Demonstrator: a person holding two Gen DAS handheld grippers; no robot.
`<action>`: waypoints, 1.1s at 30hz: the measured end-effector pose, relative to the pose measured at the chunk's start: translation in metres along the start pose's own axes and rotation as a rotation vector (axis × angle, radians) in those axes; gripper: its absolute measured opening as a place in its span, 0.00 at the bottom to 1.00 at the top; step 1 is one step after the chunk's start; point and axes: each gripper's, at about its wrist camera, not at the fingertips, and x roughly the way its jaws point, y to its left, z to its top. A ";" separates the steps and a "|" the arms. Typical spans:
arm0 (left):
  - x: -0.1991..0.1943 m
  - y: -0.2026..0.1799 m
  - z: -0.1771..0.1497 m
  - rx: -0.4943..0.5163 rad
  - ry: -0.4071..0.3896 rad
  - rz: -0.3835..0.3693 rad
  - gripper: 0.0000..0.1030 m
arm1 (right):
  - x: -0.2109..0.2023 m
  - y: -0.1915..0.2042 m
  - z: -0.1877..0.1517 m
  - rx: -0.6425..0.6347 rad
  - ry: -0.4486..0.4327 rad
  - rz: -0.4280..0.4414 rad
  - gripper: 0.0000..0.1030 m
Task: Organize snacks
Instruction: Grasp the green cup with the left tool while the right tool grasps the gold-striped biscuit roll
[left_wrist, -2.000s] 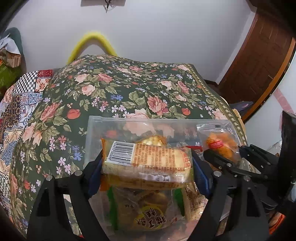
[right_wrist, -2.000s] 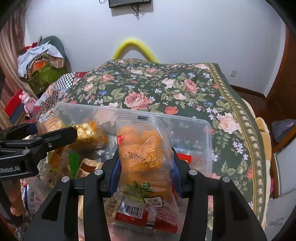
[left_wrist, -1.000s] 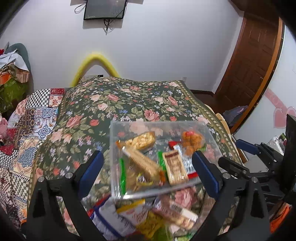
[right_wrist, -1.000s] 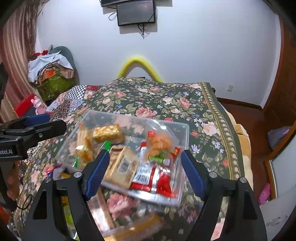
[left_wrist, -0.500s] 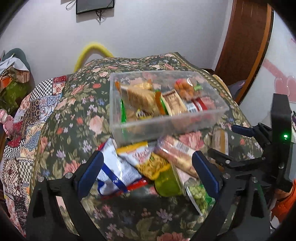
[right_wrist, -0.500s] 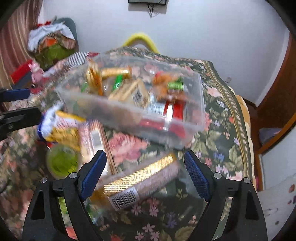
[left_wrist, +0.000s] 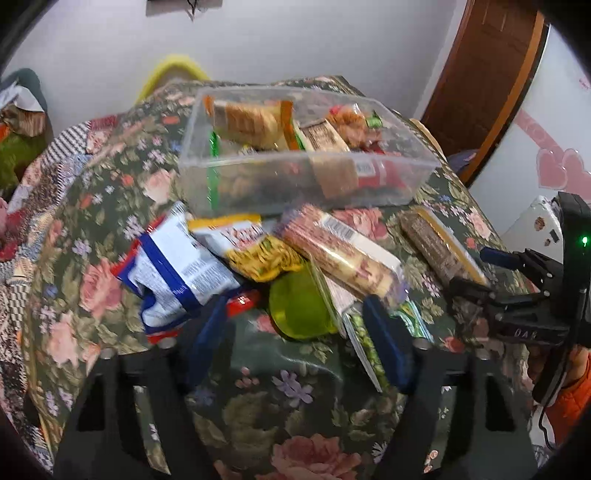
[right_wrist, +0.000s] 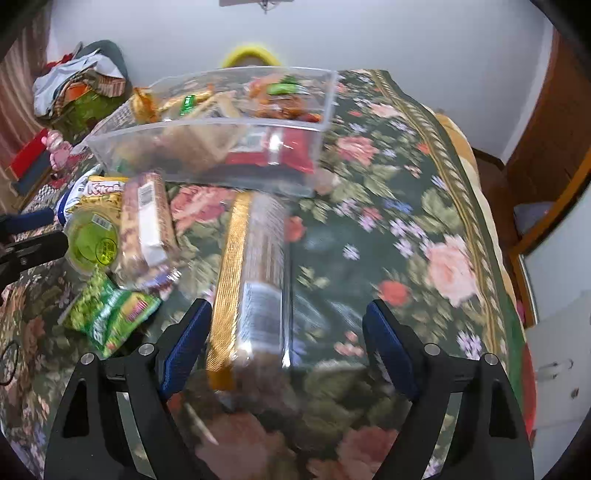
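Both my grippers are empty, fingers spread wide. Left gripper (left_wrist: 295, 328) sits low over the loose snack pile on the floral bedspread (left_wrist: 288, 406). Its blue pads flank the green round cup (left_wrist: 299, 310), not touching it as far as I can tell. Right gripper (right_wrist: 286, 350) hovers over the long gold-edged cracker pack (right_wrist: 251, 280). That pack lies just inside my left pad, the other pad well off to the side; blur, so contact unclear.

Clear plastic bin (left_wrist: 306, 184) stands on the bed beyond the pile, already holding several packets: an orange-edged biscuit pack (left_wrist: 251, 122), a brown bar, an orange crunchy snack bag (left_wrist: 351, 122), and red wrappers at the bottom.

Still outside the bin, just in front of it:
- White-and-blue bag (left_wrist: 173, 273), crumpled, at the left of the pile.
- Yellow noodle-snack bag (left_wrist: 255, 251) beside it, touching the bin's front wall.
- Clear-wrapped biscuit pack (left_wrist: 343, 254), lying diagonally over the green cup's edge.
- Green pea packet (right_wrist: 107, 317), nearest me, under that biscuit pack's end.
- Small red wrapper (left_wrist: 243, 301) by my left pad.

The gold-edged pack lies apart from the pile, to its right, pointing toward the bin. My right gripper shows at the right edge of the left view, next to that pack.
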 end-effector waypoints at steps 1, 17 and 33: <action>0.002 -0.001 -0.001 0.002 0.007 -0.003 0.63 | -0.001 -0.004 -0.001 0.012 -0.002 0.005 0.80; 0.044 -0.005 0.002 -0.050 0.058 -0.003 0.43 | 0.019 0.004 0.013 0.034 -0.003 0.108 0.52; 0.008 -0.014 0.001 -0.007 -0.023 -0.009 0.39 | -0.005 -0.010 0.005 0.093 -0.056 0.123 0.36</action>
